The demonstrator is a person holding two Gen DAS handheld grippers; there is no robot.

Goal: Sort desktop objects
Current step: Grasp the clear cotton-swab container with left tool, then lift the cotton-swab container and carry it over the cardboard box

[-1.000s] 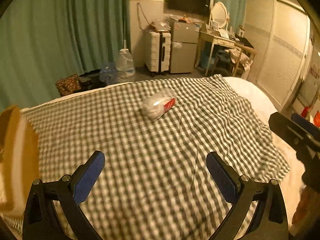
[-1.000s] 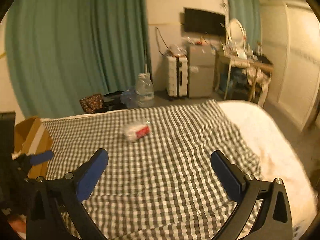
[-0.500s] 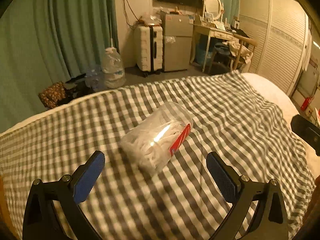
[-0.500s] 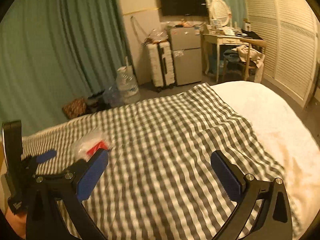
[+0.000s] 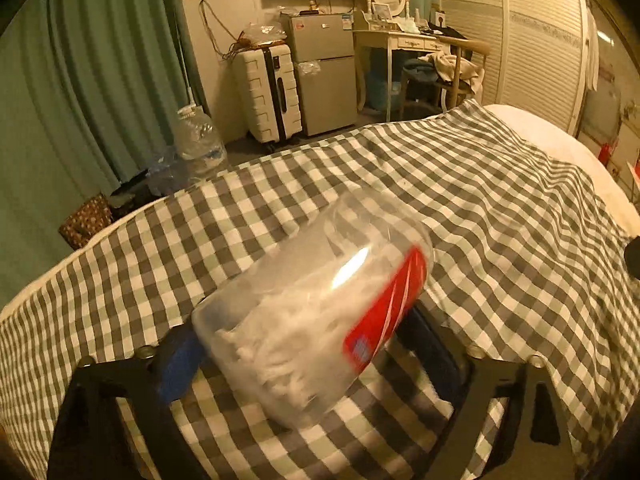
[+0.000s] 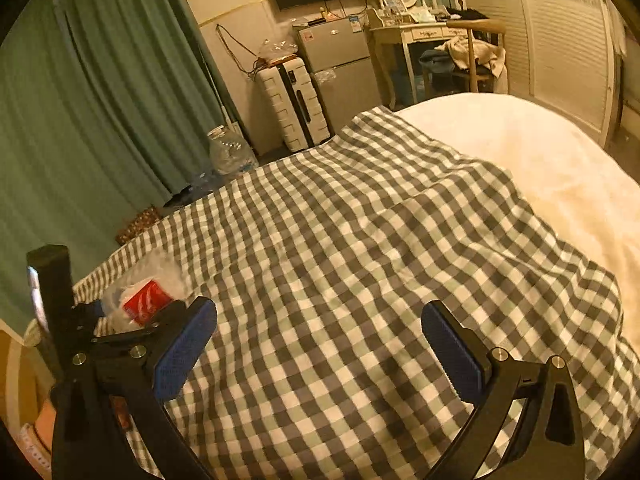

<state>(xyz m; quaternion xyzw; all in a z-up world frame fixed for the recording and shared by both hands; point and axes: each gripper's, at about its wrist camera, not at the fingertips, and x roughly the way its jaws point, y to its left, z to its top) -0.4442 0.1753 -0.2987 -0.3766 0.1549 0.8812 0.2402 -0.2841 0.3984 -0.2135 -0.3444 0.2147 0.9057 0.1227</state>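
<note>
A clear plastic jar with a red label and white contents lies on its side on the checked cloth. It sits between the blue pads of my left gripper, whose jaws stand close against its two sides. In the right wrist view the jar shows at the far left with the left gripper around it. My right gripper is open and empty above the cloth, to the right of the jar.
The checked cloth covers a bed with white bedding on the right. A brown cardboard box is at the left edge. On the floor beyond stand a water bottle, a white suitcase, a small fridge and a desk.
My left gripper moved forward to the jar and its jaws narrowed around it. My right gripper swung right and stayed open.
</note>
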